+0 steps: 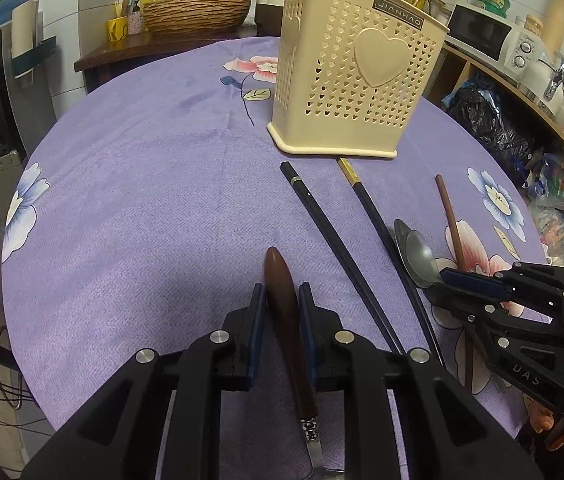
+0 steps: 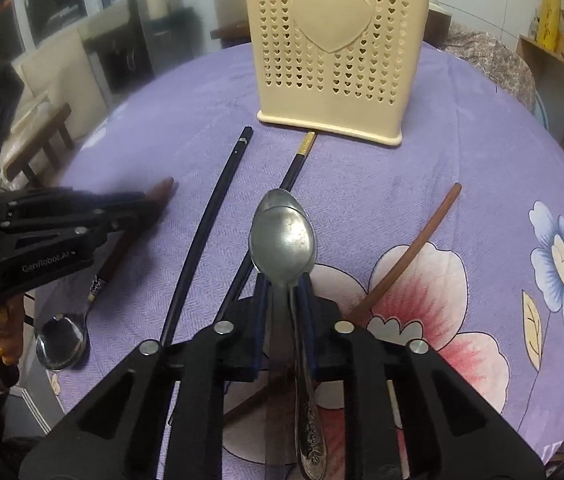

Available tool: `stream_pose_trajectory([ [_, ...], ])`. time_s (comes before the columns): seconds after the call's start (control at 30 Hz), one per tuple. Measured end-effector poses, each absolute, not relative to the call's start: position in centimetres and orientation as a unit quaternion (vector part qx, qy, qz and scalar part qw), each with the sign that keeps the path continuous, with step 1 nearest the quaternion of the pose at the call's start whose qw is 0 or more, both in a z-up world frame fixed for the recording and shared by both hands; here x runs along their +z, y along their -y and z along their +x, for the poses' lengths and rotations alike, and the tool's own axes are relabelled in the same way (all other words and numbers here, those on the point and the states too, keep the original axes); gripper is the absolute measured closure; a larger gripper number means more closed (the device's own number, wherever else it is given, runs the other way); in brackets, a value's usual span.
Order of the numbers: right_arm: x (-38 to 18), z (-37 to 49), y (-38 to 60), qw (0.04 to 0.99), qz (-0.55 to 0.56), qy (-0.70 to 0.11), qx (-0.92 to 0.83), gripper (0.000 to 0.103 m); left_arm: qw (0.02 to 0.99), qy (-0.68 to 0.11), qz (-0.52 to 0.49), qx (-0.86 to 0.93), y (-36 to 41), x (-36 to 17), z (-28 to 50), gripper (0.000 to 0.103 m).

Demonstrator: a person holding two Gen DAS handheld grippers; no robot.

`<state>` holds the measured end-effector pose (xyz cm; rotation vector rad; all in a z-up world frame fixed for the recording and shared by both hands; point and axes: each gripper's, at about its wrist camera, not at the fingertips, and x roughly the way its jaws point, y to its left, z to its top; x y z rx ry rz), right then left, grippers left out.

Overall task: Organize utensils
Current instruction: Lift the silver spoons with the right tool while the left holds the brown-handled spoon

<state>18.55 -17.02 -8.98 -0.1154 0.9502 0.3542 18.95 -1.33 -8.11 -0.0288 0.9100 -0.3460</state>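
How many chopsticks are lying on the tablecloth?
3. The left black chopstick and the gold-tipped black chopstick lie before the cream utensil holder; the brown wooden chopstick lies to their right. More may be hidden inside the holder.

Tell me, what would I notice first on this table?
Probably the cream utensil holder with its big heart, standing at the far side of the purple flowered tablecloth. Next, the right hand-held gripper pinching two stacked metal spoons, and the left hand-held gripper around a brown-handled spoon.
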Motion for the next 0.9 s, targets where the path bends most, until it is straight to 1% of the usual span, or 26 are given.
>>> stream_pose_trajectory([
  [0.13, -8.8, 18.3, 17.3, 0.875, -0.052, -0.452, 0.166, 0.092, 0.884, -0.437, -0.013, -0.166, 1.3, -8.1, 18.9, 0.085],
  [0.33, -7.6, 17.4, 19.2, 0.883, -0.011, -0.439, 0.169, 0.092, 0.883, -0.438, -0.019, -0.168, 1.2, -8.1, 19.0, 0.085],
  [0.47, -6.6, 16.6, 22.8, 0.89, 0.013, -0.437, 0.126, 0.092, 0.883, -0.438, -0.018, -0.169, 1.0, -8.1, 19.0, 0.085],
  [0.67, -8.1, 17.0, 28.6, 0.882, 0.041, -0.467, 0.049, 0.092, 0.883, -0.437, -0.018, -0.168, 1.1, -8.1, 19.0, 0.085],
  [0.77, -8.3, 17.2, 29.3, 0.883, 0.054, -0.464, 0.048, 0.092, 0.884, -0.437, -0.016, -0.166, 1.1, -8.0, 19.0, 0.085],
  [0.83, -8.3, 17.3, 29.0, 0.884, 0.047, -0.464, 0.045, 0.089, 0.884, -0.437, -0.013, -0.164, 1.2, -8.0, 18.9, 0.085],
  [0.87, -8.3, 17.5, 28.7, 0.885, 0.043, -0.462, 0.042, 0.078, 0.884, -0.438, -0.011, -0.163, 1.3, -8.0, 18.9, 0.085],
  [0.9, -8.3, 17.5, 28.5, 0.885, 0.04, -0.462, 0.038, 0.06, 0.884, -0.438, -0.009, -0.162, 1.4, -8.0, 18.8, 0.085],
])
